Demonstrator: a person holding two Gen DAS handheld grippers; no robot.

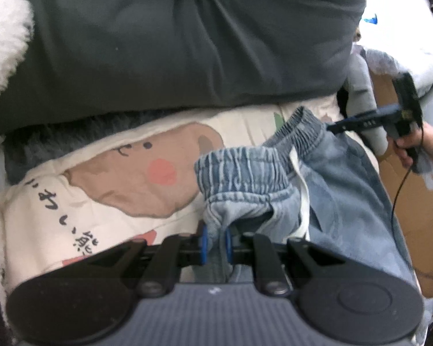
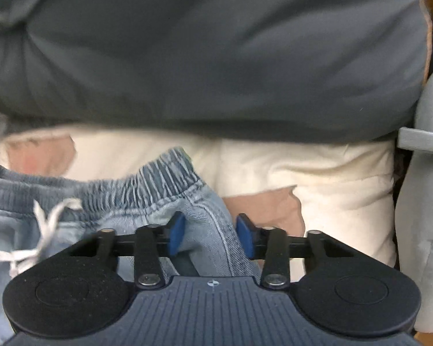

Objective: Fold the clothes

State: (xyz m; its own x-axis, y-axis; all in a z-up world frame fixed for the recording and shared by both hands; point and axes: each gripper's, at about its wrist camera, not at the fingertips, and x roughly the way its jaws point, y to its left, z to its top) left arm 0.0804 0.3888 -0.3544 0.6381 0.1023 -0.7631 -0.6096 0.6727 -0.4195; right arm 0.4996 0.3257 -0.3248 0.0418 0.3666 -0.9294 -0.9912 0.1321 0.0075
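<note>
The cream blanket [image 1: 57, 216] carries a bear cartoon and dark Japanese characters, too blurred to read surely. The denim shorts [image 1: 340, 190] lie on it, below a dark grey pillow [image 1: 187, 43]. The left gripper [image 1: 215, 243] has its fingers narrow, pinching the elastic waistband's corner. The right gripper [image 2: 210, 238] straddles the waistband's other side seam, blue pads [image 2: 176, 232] apart, not yet pressing.

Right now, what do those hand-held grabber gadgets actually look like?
Each is mostly black. The left gripper and right gripper have blue fingertip pads on black linkage bars with silver screws. Behind sit two round black discs flanking a ribbed grey-blue plate. A thin black cable trails from the right one's handle, held in a hand.
</note>
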